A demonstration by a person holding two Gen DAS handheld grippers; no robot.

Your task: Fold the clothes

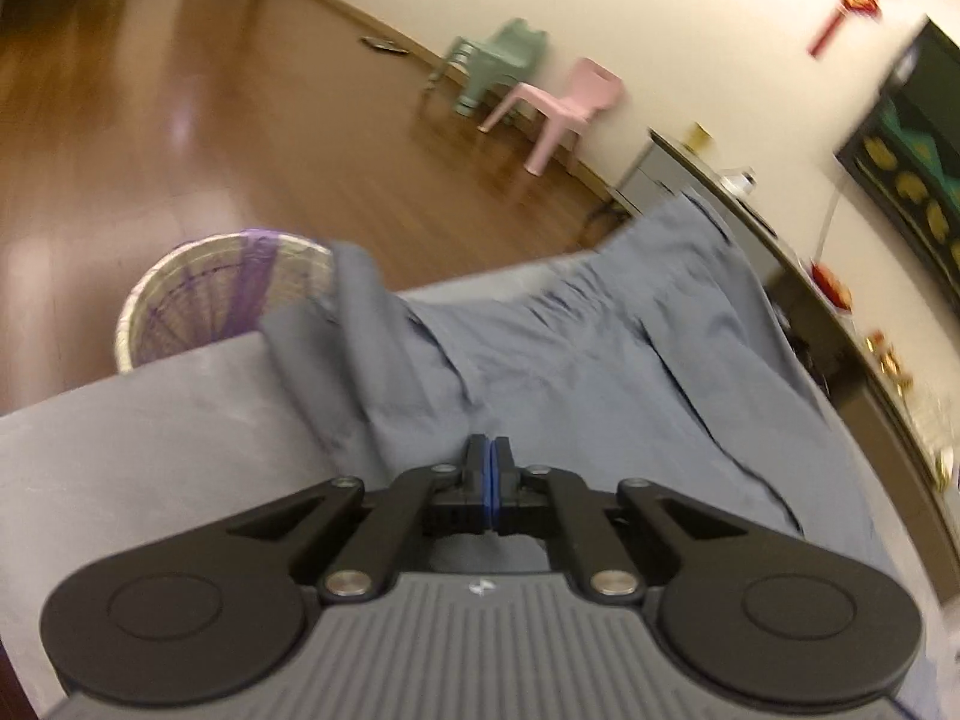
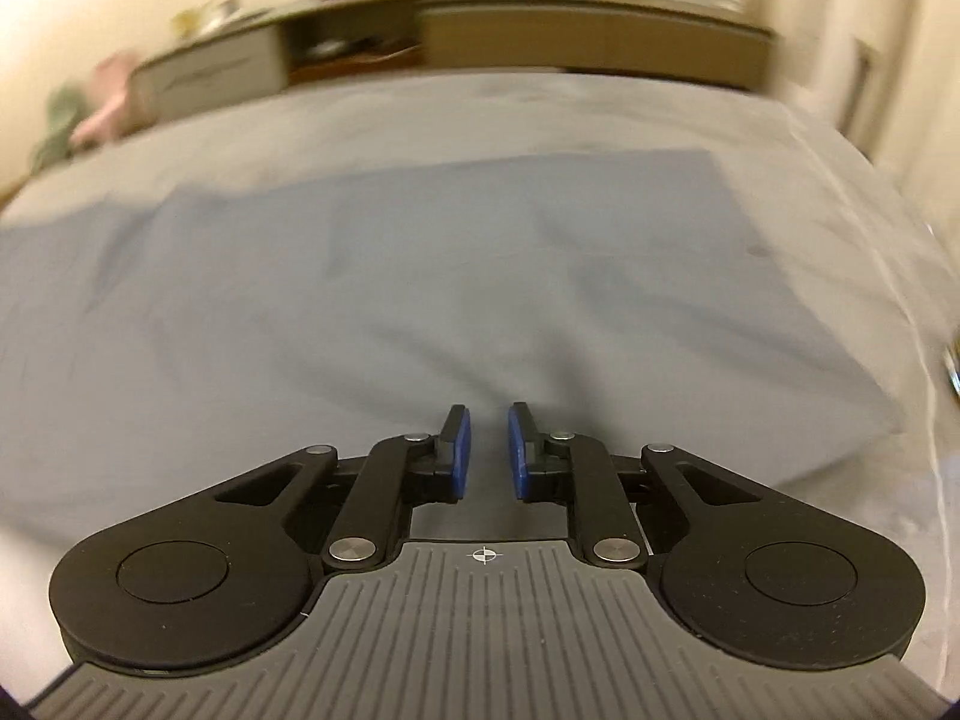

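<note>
Left hand-held gripper point(image 1: 487, 450) clamped tight on a fold of the blue-grey garment point(image 1: 600, 360), which lies spread on the grey table point(image 1: 150, 420). Right hand-held gripper point(image 2: 487, 438) slightly parted, holding nothing, above the same cloth point(image 2: 420, 276). No legible writing, views motion-blurred

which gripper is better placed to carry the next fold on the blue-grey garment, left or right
Probably the left. The left gripper has its jaws closed at the edge of the blue-grey garment, seemingly pinching the fabric. The right gripper has open jaws with nothing between them, so it must first take hold.
</note>
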